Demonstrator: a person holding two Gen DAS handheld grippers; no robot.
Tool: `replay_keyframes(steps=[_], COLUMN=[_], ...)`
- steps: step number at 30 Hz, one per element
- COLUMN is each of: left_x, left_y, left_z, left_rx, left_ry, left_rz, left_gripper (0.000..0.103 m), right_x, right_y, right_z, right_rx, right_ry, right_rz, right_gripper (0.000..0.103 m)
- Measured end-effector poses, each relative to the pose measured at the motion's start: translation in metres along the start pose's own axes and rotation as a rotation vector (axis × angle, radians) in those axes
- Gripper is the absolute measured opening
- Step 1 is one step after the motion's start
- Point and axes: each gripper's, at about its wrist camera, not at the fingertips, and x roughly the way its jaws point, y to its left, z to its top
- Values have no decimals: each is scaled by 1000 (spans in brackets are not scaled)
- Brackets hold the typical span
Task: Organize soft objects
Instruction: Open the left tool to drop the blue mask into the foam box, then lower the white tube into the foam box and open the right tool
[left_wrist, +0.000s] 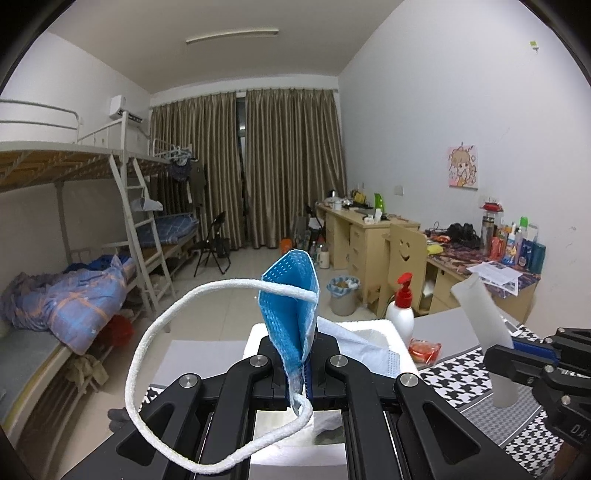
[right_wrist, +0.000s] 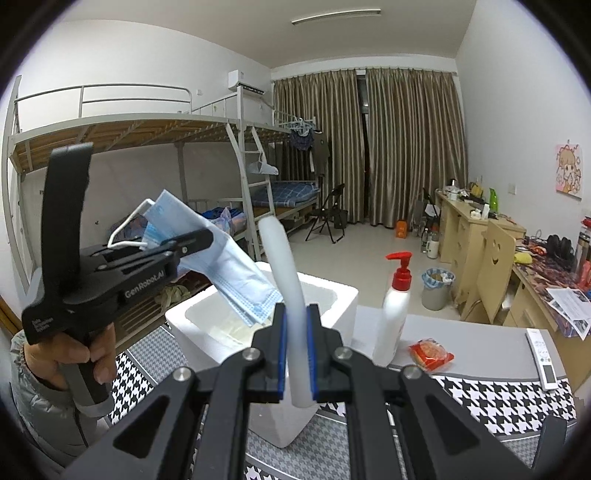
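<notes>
While left tongs (left_wrist: 300, 373) pinch blue face mask (left_wrist: 291, 295) above white foam box (right_wrist: 325, 295), right tongs (right_wrist: 297, 354) clamp white tube (right_wrist: 284, 258); pump bottle (right_wrist: 395, 314) at box's 3 o'clock.

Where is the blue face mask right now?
The blue face mask is pinched in the left gripper, held up over the white foam box, left of the white tube in the right-wrist view.

One blue pleated face mask (right_wrist: 225, 266) with white ear loops. One soft white translucent tube (right_wrist: 286, 280). One open white foam box (right_wrist: 325, 295). One white pump bottle (right_wrist: 393, 317) with a red dispenser head. One red-orange sealed snack packet (right_wrist: 430, 353). One white remote control (right_wrist: 542, 358). Two black grippers: left (right_wrist: 199, 236), right (right_wrist: 296, 354).
</notes>
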Motion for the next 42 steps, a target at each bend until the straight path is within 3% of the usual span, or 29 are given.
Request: replay_keyframes(steps=[2, 6, 8, 10, 13, 22, 32, 36, 42], left_x=[6, 15, 19, 18, 15, -6, -17, -19, -24], left_y=[1, 5, 9, 14, 21, 40, 54, 58, 65], left_z=[-2, -7, -9, -11, -10, -9, -11, -11, -13], left_rx=[2, -1, -8, -14, -40, -100, -117, -108, -105], left_ry=[16, 39, 47, 44, 28, -43, -58, -63, -62], left_rz=[-4, 5, 7, 21, 22, 61, 56, 101, 110], left_gripper=[11, 43, 50, 72, 85, 98, 99, 99, 99], right_x=[2, 7, 10, 12, 13, 17, 24, 28, 38], right_y=[0, 1, 1, 3, 4, 12, 23, 28, 29], right_z=[0, -1, -1, 0, 0, 4, 14, 19, 22], right_rx=[0, -1, 0, -2, -4, -15, -43, -57, -59], right_ry=[6, 17, 23, 27, 34, 37, 33, 32, 47], right_rz=[-3, -8, -9, -12, -13, 5, 16, 18, 20], right_gripper=[13, 13, 13, 13, 13, 13, 13, 13, 13])
